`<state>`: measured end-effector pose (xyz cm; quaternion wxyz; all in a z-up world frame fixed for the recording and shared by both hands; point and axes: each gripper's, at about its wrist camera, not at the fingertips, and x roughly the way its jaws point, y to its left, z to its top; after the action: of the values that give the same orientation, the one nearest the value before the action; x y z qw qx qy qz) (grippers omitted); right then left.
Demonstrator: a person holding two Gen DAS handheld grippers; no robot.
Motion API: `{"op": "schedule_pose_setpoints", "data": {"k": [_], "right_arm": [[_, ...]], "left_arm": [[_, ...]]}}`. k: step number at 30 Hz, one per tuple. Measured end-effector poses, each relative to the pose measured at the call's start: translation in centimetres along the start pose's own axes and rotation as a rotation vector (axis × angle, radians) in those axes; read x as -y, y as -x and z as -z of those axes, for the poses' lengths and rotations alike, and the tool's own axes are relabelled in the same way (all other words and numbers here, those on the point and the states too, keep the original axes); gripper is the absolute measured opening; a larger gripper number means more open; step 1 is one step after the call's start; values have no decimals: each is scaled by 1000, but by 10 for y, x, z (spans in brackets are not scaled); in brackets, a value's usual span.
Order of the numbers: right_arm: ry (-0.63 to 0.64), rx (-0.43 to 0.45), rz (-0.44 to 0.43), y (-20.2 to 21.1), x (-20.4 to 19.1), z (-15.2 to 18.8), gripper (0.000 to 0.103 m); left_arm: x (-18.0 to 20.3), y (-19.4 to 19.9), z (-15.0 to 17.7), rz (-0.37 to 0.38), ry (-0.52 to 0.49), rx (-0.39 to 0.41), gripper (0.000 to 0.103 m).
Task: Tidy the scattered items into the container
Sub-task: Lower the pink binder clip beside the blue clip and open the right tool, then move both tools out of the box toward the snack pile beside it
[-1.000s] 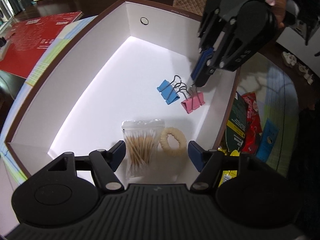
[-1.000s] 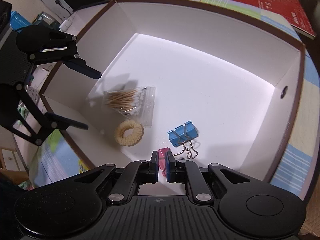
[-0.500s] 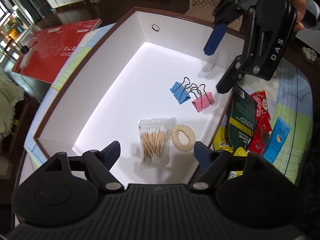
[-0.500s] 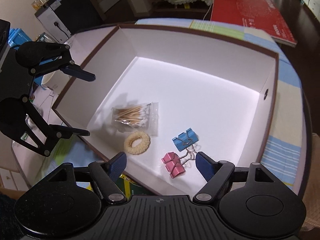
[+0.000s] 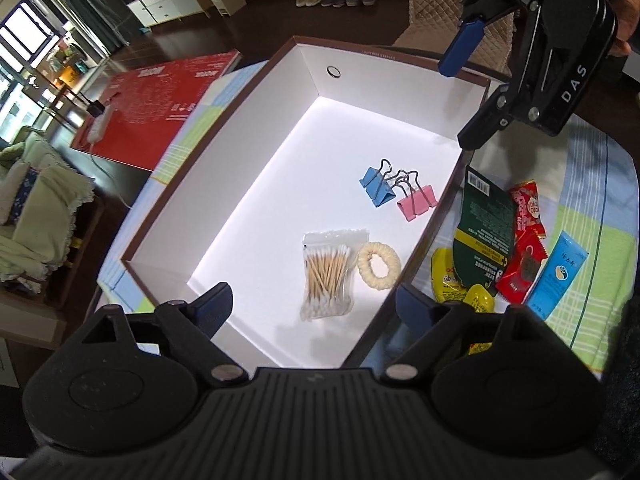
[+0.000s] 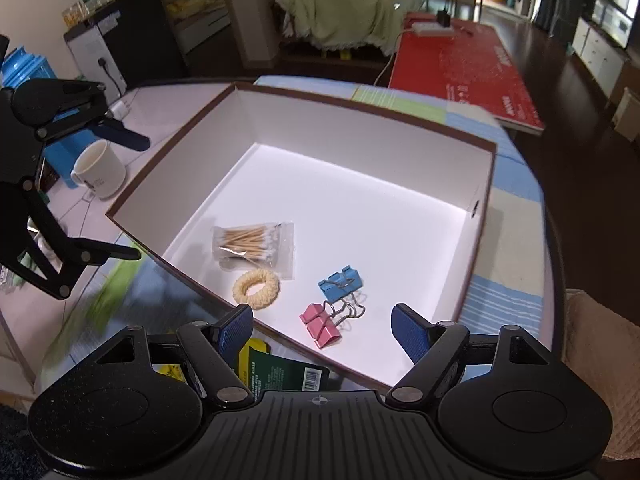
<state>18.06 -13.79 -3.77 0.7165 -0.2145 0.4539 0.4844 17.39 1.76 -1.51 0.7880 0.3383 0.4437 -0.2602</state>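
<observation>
While both tools hang released, we are between pickups
Next we judge: right tool [image 6: 322, 320] grasps green packet [image 5: 484, 224] beside box [image 5: 400, 64]

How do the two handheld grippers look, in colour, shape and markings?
Both are matte black plastic with ribbed bodies, round side housings and silver screws. The left gripper and the right gripper carry blue textured finger pads. Seen from the left wrist view, the right gripper bears white letters "DAS". No cables show.
</observation>
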Motion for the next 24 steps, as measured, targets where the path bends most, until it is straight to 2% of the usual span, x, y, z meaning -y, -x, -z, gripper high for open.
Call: {"op": "schedule_pose_setpoints", "data": {"k": [14, 20, 24], "right_arm": [[22, 126, 63, 51, -20, 32, 79], [5, 201, 73, 71, -21, 49, 79], [-22, 220, 66, 79, -17, 59, 79]], "left_arm": [[35, 46, 13, -73, 11, 30, 90], [48, 53, 28, -82, 48, 35, 91], [56, 56, 40, -75, 95, 36, 91]]}}
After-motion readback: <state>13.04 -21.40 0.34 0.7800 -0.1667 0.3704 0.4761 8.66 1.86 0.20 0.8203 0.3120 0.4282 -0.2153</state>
